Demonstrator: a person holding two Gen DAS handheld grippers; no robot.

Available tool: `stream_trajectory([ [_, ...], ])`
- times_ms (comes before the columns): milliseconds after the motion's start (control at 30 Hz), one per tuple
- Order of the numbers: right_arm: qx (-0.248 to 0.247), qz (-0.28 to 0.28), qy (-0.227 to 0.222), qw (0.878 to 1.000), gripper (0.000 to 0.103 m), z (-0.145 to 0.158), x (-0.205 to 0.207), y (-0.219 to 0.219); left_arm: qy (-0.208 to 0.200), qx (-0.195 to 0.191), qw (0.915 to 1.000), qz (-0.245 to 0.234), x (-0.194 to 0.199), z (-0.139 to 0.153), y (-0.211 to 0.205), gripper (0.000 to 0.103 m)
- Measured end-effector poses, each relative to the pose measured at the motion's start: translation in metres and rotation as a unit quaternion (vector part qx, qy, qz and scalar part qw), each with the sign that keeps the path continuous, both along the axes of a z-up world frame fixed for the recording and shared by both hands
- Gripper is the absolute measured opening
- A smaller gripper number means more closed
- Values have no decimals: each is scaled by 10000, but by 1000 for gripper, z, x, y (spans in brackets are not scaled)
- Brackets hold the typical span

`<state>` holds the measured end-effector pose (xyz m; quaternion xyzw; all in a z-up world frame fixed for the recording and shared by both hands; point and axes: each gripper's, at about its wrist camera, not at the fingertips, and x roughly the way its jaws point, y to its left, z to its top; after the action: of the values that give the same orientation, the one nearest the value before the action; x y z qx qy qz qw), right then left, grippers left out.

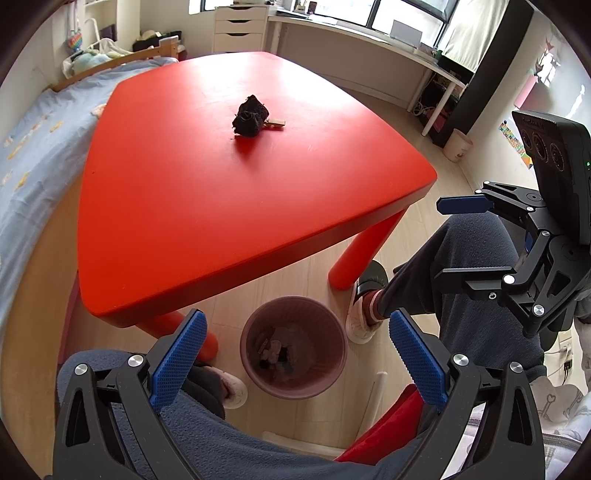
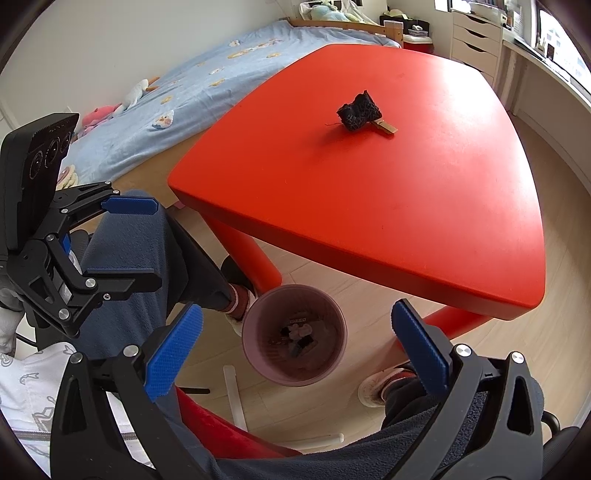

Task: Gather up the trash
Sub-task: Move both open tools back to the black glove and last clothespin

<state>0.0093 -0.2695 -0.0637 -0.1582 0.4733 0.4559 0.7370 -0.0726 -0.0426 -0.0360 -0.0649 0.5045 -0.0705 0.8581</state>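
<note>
Left gripper (image 1: 295, 354): jaws spread wide, blue pads well apart, nothing between them and nothing held. Right gripper (image 2: 295, 347): likewise fully spread, pads clear of any object, nothing held. Both are tilted steeply downward over the floor, side by side, each visible at the edge of the other's view. Directly below and between the fingers of each gripper stands a pink waste bin (image 1: 255, 325) on the pale wood floor, upright, its mouth open upward; small scraps of trash (image 1: 277, 352), light and dark, lie at its bottom, their kind too small to tell. Ahead of both grippers, and above the bin, is a red table (image 1: 221, 192), its near edge and one leg just beyond the bin. On the tabletop, well ahead of the grippers and apart from them, rests a crumpled black wad (image 1: 250, 116); a wooden clothespin (image 1: 275, 123) lies touching it on its right side, as seen from the left gripper. The person's legs, in dark grey trousers (image 1: 469, 258), flank the bin, with white slippers (image 1: 360, 325) on the floor near it. A red seat (image 2: 221, 424) shows beneath the grippers. Off to the left of the left gripper is a bed with a light blue cover (image 1: 33, 158); beyond the table, a white drawer unit (image 1: 240, 29) and a desk under windows.
</note>
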Motion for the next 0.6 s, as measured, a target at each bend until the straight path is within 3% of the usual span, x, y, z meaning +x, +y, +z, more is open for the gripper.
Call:
stream_trajectory([
  [600,159,-44,-281,9995,100,26,31,2,-331,53,9994,84,26,21,20,95],
])
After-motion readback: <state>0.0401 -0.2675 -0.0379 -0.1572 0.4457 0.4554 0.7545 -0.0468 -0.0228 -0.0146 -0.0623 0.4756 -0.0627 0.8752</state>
